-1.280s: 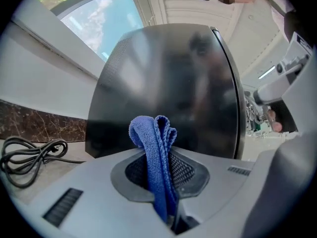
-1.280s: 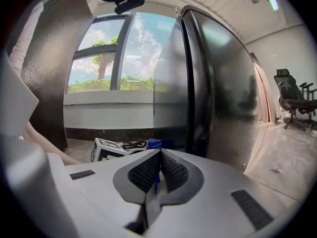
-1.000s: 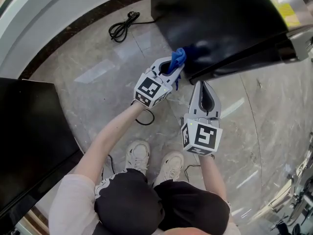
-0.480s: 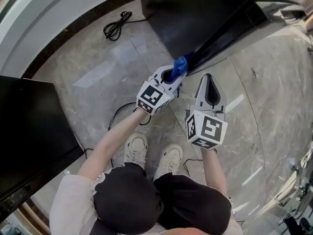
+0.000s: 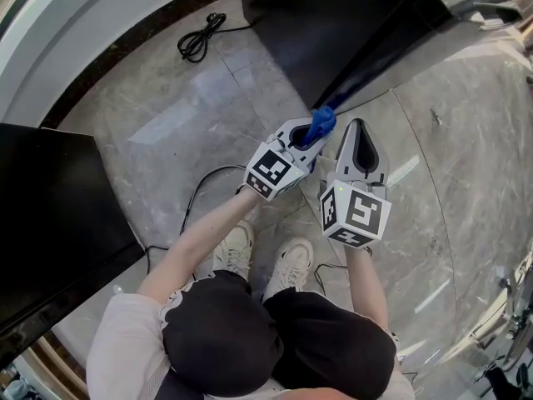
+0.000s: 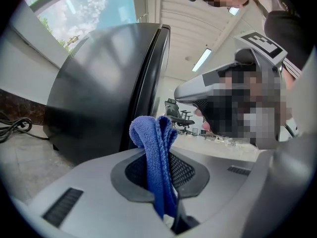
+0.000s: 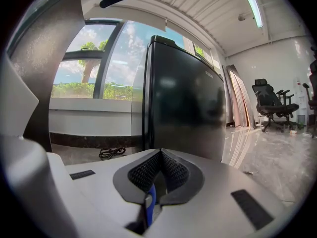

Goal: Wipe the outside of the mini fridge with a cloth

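Observation:
The black mini fridge (image 5: pixel 333 23) stands on the stone floor ahead of me; its side and door edge show in the left gripper view (image 6: pixel 109 88) and its glossy front in the right gripper view (image 7: pixel 183 103). A blue cloth (image 5: pixel 319 125) sticks out of my left gripper (image 5: pixel 306 133), whose jaws are shut on it; the folded cloth (image 6: pixel 156 152) is clear between them. The cloth sits near the fridge's bottom corner, apart from it. My right gripper (image 5: pixel 359 140) is beside the left, jaws shut with nothing held (image 7: pixel 159 155).
A black coiled power cord (image 5: pixel 198 42) lies on the floor by the curved wall base. A thin cable (image 5: pixel 200 194) runs near my feet. A large black cabinet (image 5: pixel 50 223) stands at the left. Office chairs (image 7: pixel 271 103) stand far right.
Both grippers have drawn back and down from the fridge's lower edge. The cloth, pressed at the fridge corner before, is now off it. The right gripper moved closer to the left.

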